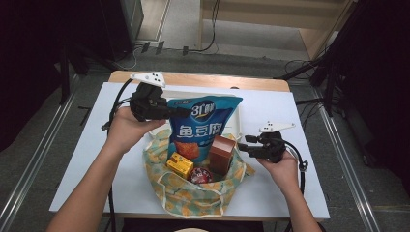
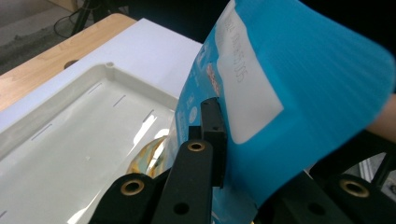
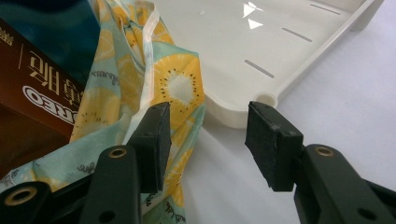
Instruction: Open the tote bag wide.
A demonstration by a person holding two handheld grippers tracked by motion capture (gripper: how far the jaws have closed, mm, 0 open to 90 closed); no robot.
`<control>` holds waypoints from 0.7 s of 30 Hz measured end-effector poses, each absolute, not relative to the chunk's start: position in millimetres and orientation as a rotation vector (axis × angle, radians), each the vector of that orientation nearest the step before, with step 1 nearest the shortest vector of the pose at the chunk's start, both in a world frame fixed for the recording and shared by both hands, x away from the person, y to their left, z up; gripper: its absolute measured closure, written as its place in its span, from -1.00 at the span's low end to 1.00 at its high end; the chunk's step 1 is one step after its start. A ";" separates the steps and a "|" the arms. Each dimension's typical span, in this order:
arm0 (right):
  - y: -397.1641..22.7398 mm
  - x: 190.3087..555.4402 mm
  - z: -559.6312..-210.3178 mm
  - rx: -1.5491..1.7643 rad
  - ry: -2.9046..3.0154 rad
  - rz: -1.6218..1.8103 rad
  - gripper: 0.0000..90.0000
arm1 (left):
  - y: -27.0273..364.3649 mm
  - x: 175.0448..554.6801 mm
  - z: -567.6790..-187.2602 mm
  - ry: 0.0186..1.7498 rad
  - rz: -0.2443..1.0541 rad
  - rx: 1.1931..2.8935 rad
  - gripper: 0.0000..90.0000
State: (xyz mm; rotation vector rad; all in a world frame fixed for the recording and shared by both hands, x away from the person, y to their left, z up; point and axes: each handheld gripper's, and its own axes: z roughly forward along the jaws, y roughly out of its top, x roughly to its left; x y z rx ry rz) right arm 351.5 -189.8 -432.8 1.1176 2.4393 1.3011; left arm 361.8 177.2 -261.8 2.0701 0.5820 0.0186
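Left gripper (image 1: 167, 112) jaws pressed together on the upper left edge of the blue snack bag (image 1: 203, 123); in the left gripper view the black pads pinch the bag's edge (image 2: 261, 107), bag tilted across the frame; bag upright in the high view, its lower end down inside the lemon-print cloth bag (image 1: 193, 191), top raised above the white tray (image 1: 238, 121). Right gripper (image 1: 243, 144) jaws spread, nothing between the pads; in the right gripper view one pad touches the cloth bag's edge (image 3: 182, 88), the other hangs over bare table just beside the tray's corner (image 3: 266, 100). Inside the cloth bag: brown box (image 1: 222, 153) standing upright just right of the snack bag, yellow box (image 1: 180, 165) lower left, red round lid (image 1: 201, 176) at front between them. Cloth bag sits on the white table (image 1: 92, 145), near its front edge; tray behind it.
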 end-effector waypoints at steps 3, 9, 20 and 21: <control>-189.6 351.4 -432.9 1.117 2.444 1.301 0.15 | 178.5 361.7 -250.8 0.580 0.035 2.064 1.00; -188.2 351.0 -432.7 1.117 2.449 1.304 0.16 | 182.6 361.1 -227.3 0.565 0.081 2.071 1.00; -185.5 351.0 -432.8 1.103 2.450 1.309 0.16 | 210.8 364.7 -191.7 0.593 0.156 2.040 1.00; -185.6 351.0 -432.7 1.104 2.448 1.317 0.16 | 212.8 365.1 -190.1 0.595 0.162 2.038 1.00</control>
